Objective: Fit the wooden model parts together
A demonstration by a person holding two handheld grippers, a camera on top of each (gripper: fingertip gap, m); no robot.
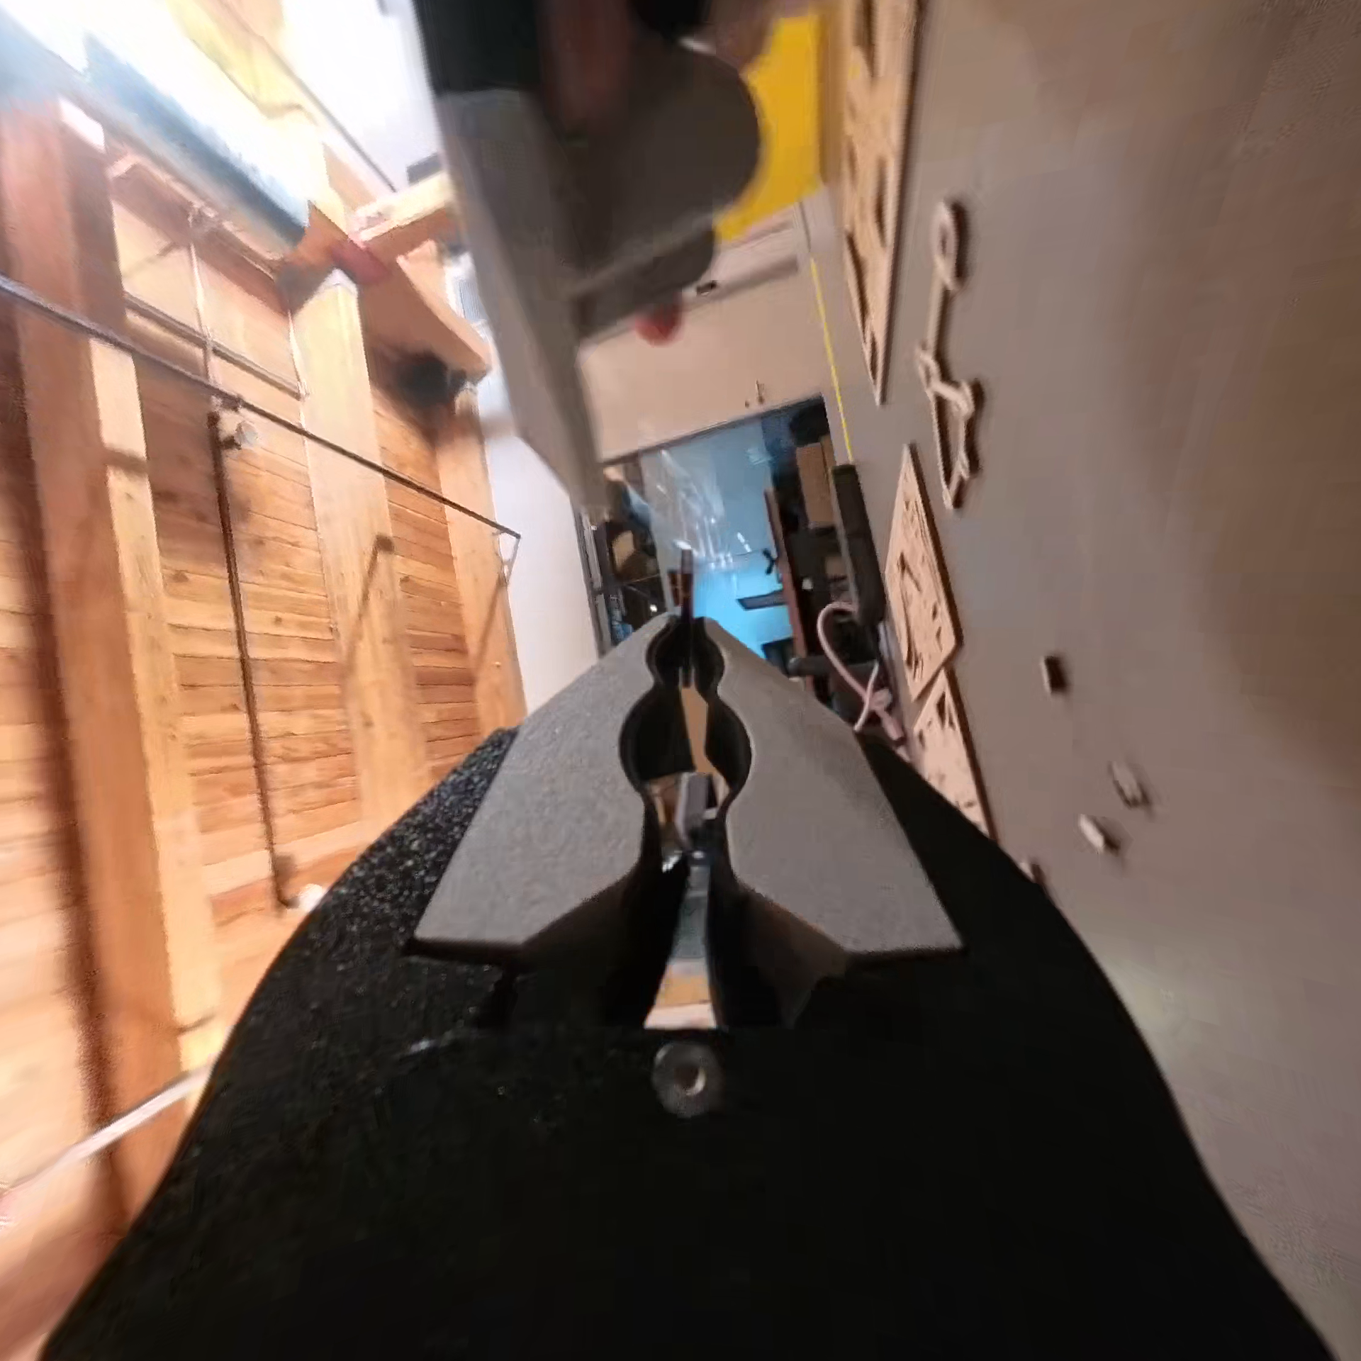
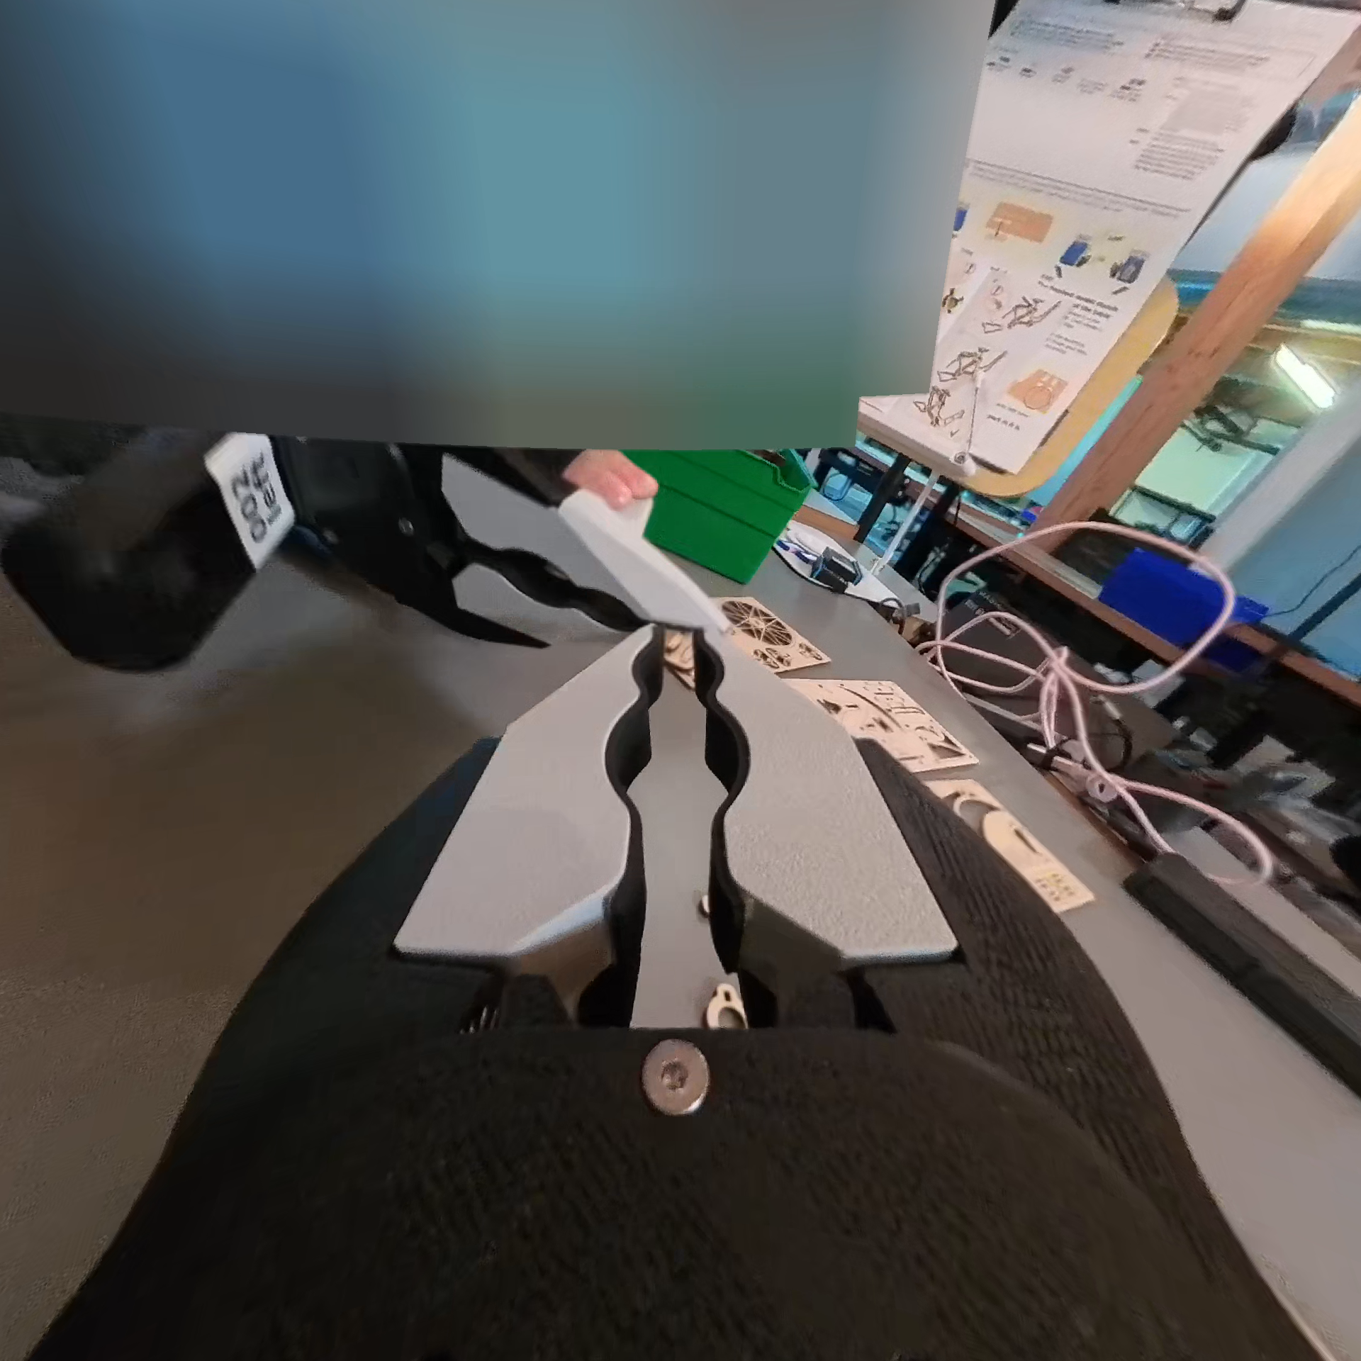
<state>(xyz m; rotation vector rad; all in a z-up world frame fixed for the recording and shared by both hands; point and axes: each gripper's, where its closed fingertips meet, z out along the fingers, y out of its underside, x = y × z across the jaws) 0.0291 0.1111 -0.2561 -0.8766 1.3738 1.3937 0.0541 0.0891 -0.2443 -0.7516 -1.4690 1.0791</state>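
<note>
My left gripper (image 1: 688,633) is shut on a thin wooden part (image 1: 692,718), seen edge-on, whose tip sticks out past the fingertips. It is held in the air, turned sideways to the grey table (image 1: 1141,663). My right gripper (image 2: 676,639) has its jaws a narrow gap apart; I cannot make out anything held between them. It hovers above the table (image 2: 221,773). The left gripper (image 2: 707,622) shows in the right wrist view with its tip meeting the right gripper's tip. The right gripper shows blurred in the left wrist view (image 1: 589,508).
Laser-cut wooden sheets lie on the table (image 2: 773,644) (image 2: 884,722) (image 2: 1009,839), also in the left wrist view (image 1: 920,574). A loose wooden figure (image 1: 950,368) and small offcuts (image 1: 1101,832) lie nearby. A green bin (image 2: 722,515), pink cables (image 2: 1068,663) and a black bar (image 2: 1252,950) are at the right.
</note>
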